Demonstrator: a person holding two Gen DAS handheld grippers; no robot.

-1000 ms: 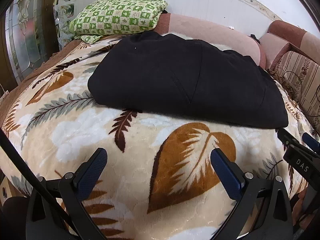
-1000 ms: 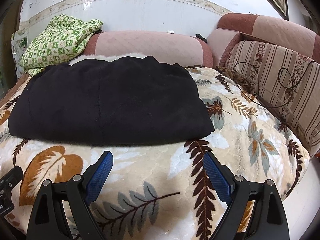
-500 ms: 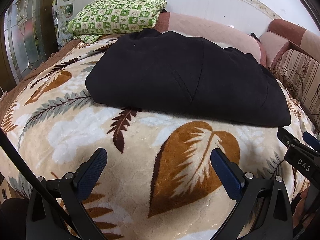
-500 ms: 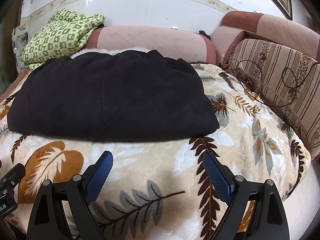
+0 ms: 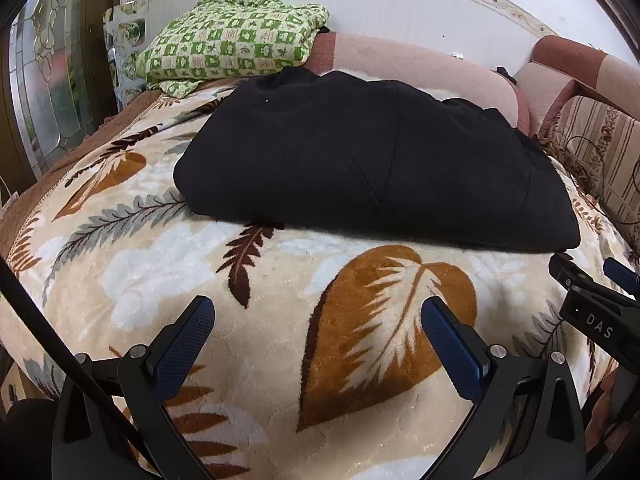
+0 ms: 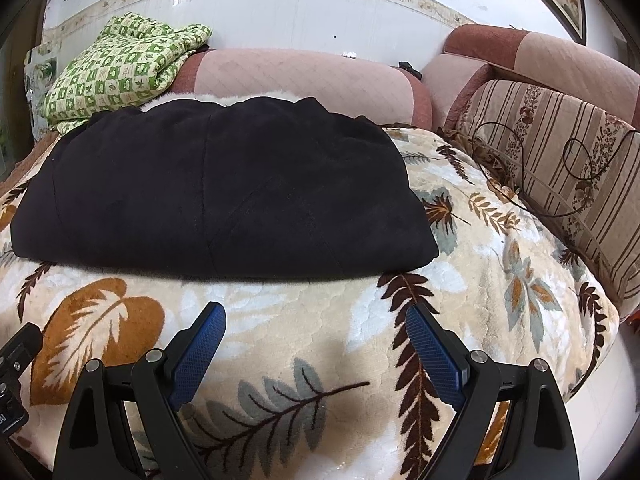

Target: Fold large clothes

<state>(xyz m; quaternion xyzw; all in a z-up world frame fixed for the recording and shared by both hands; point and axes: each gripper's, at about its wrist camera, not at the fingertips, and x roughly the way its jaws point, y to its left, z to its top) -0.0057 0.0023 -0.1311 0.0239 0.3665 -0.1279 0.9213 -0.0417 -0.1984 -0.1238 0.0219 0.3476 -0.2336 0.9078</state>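
Observation:
A large black garment (image 5: 372,160) lies folded in a thick rectangle on the leaf-patterned blanket (image 5: 280,288); it also shows in the right wrist view (image 6: 224,196). My left gripper (image 5: 316,320) is open and empty, hovering over the blanket in front of the garment's near edge. My right gripper (image 6: 316,324) is open and empty, also just short of the near edge. The right gripper's body shows at the right edge of the left wrist view (image 5: 592,304).
A green checked folded cloth (image 5: 232,44) sits on the pink sofa back (image 6: 300,80) at the far left. A striped cushion (image 6: 560,160) with a dark cable on it lies to the right. A glass door (image 5: 48,80) stands at the left.
Both grippers have drawn slightly closer to the garment and risen a little. The garment has not moved. Both jaws stay open.

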